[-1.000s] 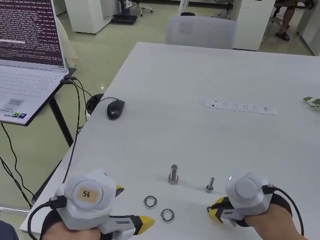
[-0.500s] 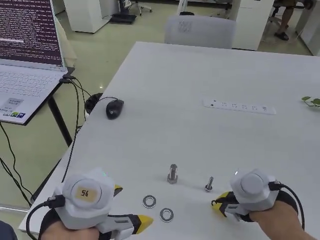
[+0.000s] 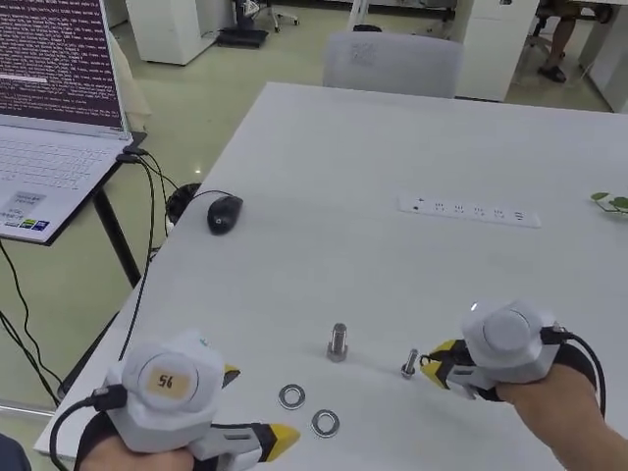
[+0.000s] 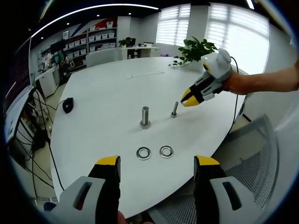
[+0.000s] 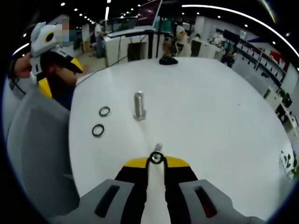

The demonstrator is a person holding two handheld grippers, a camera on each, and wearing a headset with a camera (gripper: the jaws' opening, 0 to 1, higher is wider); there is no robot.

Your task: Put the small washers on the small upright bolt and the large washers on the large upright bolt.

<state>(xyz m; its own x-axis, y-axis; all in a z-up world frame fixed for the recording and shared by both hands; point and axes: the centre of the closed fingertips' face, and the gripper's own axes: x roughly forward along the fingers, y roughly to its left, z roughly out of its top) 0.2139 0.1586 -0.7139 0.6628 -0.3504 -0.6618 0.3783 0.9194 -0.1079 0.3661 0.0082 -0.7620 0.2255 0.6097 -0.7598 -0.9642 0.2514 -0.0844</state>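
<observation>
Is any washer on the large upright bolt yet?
No, the large upright bolt stands bare, and two washers lie flat on the table near it.

white table (image 3: pixel 324 167) — mouse (image 3: pixel 225 213), power strip (image 3: pixel 469 210) | laptop (image 3: pixel 44 147) left | grey chair (image 3: pixel 392 61) behind | glossy pale floor (image 3: pixel 196 108) | blinded windows (image 4: pixel 233 28), daylight

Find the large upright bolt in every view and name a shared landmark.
Head view: large bolt low centre, left of the small bolt.
Left gripper view: large bolt mid-picture, beyond the two washers.
Right gripper view: large bolt upper centre-left, right of the washers.
Shared landmark: the two washers lying flat nearby.
</observation>
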